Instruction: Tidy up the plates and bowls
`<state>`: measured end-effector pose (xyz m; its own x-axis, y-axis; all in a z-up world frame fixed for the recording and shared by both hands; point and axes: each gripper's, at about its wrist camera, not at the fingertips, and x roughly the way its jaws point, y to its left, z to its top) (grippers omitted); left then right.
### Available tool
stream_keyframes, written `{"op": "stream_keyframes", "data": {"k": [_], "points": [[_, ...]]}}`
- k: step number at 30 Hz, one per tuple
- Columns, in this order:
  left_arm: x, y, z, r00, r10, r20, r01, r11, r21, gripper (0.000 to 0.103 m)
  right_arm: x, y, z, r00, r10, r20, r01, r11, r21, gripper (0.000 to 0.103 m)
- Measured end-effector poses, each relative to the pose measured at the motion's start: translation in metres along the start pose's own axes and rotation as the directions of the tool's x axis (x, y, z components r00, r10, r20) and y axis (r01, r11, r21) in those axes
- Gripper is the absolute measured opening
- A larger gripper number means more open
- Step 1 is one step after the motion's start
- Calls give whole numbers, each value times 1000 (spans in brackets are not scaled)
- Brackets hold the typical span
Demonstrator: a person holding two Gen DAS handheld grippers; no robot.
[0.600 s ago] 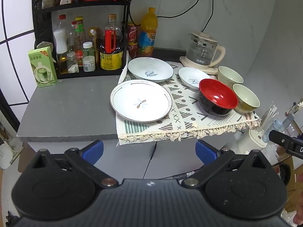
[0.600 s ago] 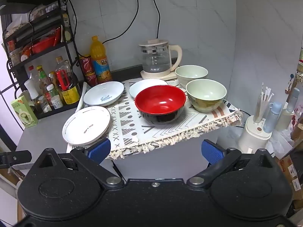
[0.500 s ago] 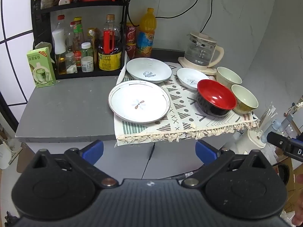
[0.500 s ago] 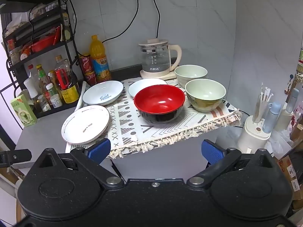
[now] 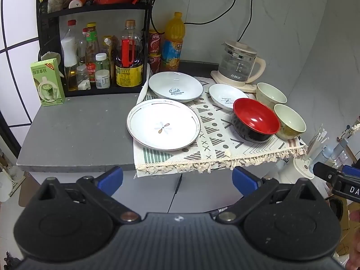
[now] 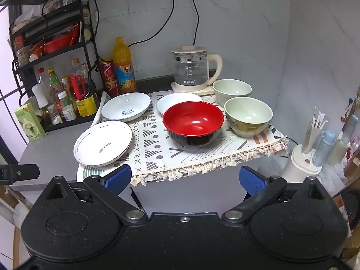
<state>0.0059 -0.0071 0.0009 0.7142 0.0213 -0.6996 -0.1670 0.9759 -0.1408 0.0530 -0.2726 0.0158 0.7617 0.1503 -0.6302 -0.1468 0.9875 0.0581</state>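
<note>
On a patterned cloth [image 5: 216, 144] [image 6: 157, 150] lie a large white plate with a flower mark [image 5: 163, 123] [image 6: 103, 143], a deep "Sweet" plate [image 5: 175, 86] [image 6: 126, 106], a small white plate [image 5: 227, 95] [image 6: 174, 101], a red-and-black bowl [image 5: 255, 119] [image 6: 193, 121] and two pale green bowls [image 5: 289, 121] [image 5: 271, 93] [image 6: 248, 115] [image 6: 231, 89]. My left gripper [image 5: 177, 180] is open and empty, held back in front of the counter edge. My right gripper [image 6: 185, 178] is open and empty, also short of the counter.
A grey counter [image 5: 78, 130] carries a black rack [image 5: 94, 11] of bottles, a green carton [image 5: 47, 81], an orange drink bottle [image 5: 173, 42] and a glass kettle [image 5: 239, 65] [image 6: 193, 70]. A white holder with sticks [image 6: 307, 157] stands lower right of the counter.
Both grippers have drifted slightly back from the counter; the dishes look a little smaller and lower in view. Nothing was grasped or moved.
</note>
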Motion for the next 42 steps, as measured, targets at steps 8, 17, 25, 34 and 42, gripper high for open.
{"op": "stream_keyframes", "data": {"k": [8,17,25,34,42], "points": [[-4,3,1,1000,2,15,-2,1000,-6,102,0,4,2,1000,8,3,-8,1000,-13,103],[-9,1,1,1000,6,20,-6,1000,4,102,-4,3,4,1000,6,17,-6,1000,-11,103],[-13,-4,2,1000,8,21,-9,1000,15,102,-9,-3,3,999,28,30,-28,1000,5,103],[-11,-12,6,1000,5,15,-5,1000,28,102,-11,-10,1,999,31,28,-31,999,11,103],[-5,-17,11,1000,-3,5,2,999,38,102,-10,-9,2,999,21,24,-21,1000,1,103]]}}
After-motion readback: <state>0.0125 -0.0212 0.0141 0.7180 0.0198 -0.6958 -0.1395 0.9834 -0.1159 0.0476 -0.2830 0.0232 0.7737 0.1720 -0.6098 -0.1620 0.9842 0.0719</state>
